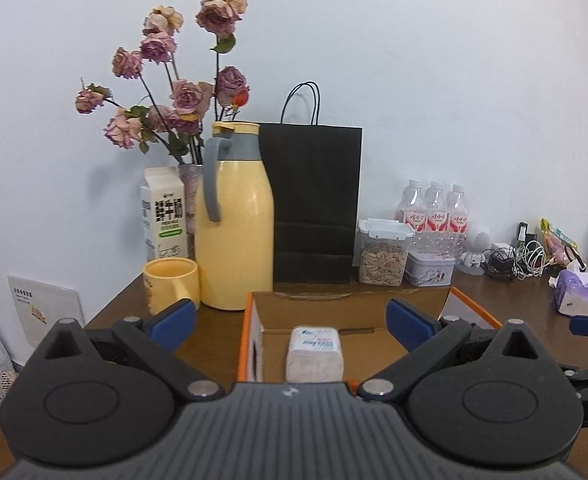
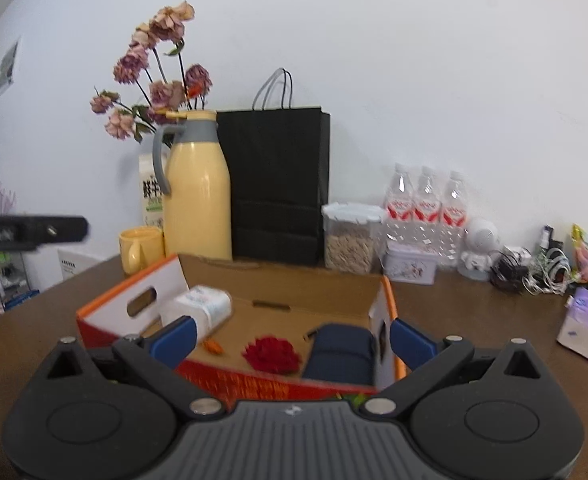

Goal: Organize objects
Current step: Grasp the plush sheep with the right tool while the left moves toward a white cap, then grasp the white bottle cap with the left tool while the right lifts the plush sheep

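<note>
An open cardboard box [image 1: 326,304] with orange-edged walls stands on the brown table. Inside it lies a white tissue pack [image 1: 314,354]. My left gripper [image 1: 291,324] hovers open just before the box, nothing between its blue pads. In the right wrist view the same box [image 2: 289,284] also holds the tissue pack [image 2: 203,306], a red flower [image 2: 271,354] and a dark blue pouch [image 2: 340,354]. My right gripper [image 2: 291,340] stands wide open above the box's near wall, holding nothing. The left gripper's side [image 2: 29,230] shows at the left edge.
Along the wall stand a yellow jug [image 1: 235,216], yellow mug [image 1: 171,284], milk carton [image 1: 163,216], dried roses [image 1: 173,92], black paper bag [image 1: 316,204], seed jar [image 1: 382,258], small tin [image 1: 430,268], water bottles [image 1: 434,212] and tangled cables [image 1: 522,260]. A purple tissue pack [image 1: 576,292] lies at right.
</note>
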Available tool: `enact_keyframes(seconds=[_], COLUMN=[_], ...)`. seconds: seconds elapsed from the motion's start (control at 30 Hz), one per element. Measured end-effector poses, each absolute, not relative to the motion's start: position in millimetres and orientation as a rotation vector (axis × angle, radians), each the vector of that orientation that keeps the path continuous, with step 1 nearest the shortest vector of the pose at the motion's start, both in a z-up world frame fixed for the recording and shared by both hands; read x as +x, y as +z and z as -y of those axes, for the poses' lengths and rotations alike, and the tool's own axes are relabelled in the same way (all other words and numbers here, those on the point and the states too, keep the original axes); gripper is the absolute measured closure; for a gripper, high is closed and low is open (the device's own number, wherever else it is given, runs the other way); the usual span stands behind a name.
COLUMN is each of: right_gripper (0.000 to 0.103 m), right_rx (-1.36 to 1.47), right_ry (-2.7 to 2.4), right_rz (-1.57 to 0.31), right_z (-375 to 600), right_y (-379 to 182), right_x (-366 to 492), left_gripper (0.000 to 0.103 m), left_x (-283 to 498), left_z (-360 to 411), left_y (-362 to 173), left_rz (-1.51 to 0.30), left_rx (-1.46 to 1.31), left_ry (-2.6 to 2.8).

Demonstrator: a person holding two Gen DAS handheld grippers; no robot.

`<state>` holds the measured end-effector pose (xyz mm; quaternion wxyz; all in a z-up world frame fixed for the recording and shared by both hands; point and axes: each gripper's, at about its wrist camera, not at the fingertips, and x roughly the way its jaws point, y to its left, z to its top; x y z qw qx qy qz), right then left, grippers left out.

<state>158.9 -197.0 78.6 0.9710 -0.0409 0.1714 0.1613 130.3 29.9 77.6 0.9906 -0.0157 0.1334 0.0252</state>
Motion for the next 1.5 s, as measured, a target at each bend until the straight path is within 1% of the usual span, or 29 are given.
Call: enact_keyframes(seconds=[0.23, 0.53, 0.77, 0.9, 0.93, 1.0, 1.03, 1.07, 1.1, 1.17, 1.23, 1.33, 1.5], right_gripper=[0.000, 0.000, 0.000, 0.000, 0.002, 0.012, 0.022, 0.033, 0.039, 0.046, 0.051, 0.054, 0.056], right_rx=[-0.090, -0.080, -0.031, -0.001, 0.010, 0.034, 0.046, 0.057, 0.066, 0.061, 0.063, 0.086, 0.120], right_ry=[0.288, 0.286, 0.288, 0.273, 0.277, 0.289, 0.304, 0.322, 0.340, 0.341, 0.340, 0.342, 0.332], right_rz=[-0.424, -0.542, -0.583, -0.658, -0.675, -0.696, -0.703, -0.709, -0.712, -0.705, -0.692, -0.674, -0.631], right_z=[211.0, 212.1, 205.5, 206.2, 207.6, 209.8, 210.7, 211.3, 211.5, 210.2, 211.5, 217.1, 226.5], right_y=[59.9, 28.2, 23.3, 15.8, 12.7, 7.6, 5.2, 3.8, 2.8, 2.8, 4.5, 7.5, 16.2], right_x=[133.7, 118.7, 137.2, 162.3, 167.2, 171.8, 172.4, 172.1, 170.9, 168.2, 164.9, 158.8, 149.3], left_gripper=[0.000, 0.000, 0.000, 0.000, 0.000, 0.000, 0.000, 0.000, 0.000, 0.000, 0.000, 0.000, 0.000], left_x=[103.6, 79.3, 62.7, 54.4, 52.4, 51.7, 51.3, 51.6, 52.4, 54.7, 57.6, 61.2, 75.3], left_z=[-45.5, -67.2, -81.8, -88.2, -89.9, -92.0, -93.2, -93.9, -94.4, -95.3, -94.7, -90.9, -87.9], left_y=[67.1, 39.1, 20.0, 16.1, 14.7, 12.8, 10.9, 9.0, 6.9, 3.0, -0.6, -5.5, -17.1], left_rz=[-0.322, -0.424, -0.491, -0.509, -0.515, -0.527, -0.534, -0.541, -0.549, -0.564, -0.578, -0.593, -0.633], left_rx=[-0.012, -0.030, -0.052, -0.050, -0.049, -0.047, -0.045, -0.045, -0.045, -0.048, -0.047, -0.034, -0.006], left_ry=[0.085, 0.113, 0.130, 0.140, 0.141, 0.145, 0.147, 0.149, 0.151, 0.152, 0.148, 0.136, 0.138])
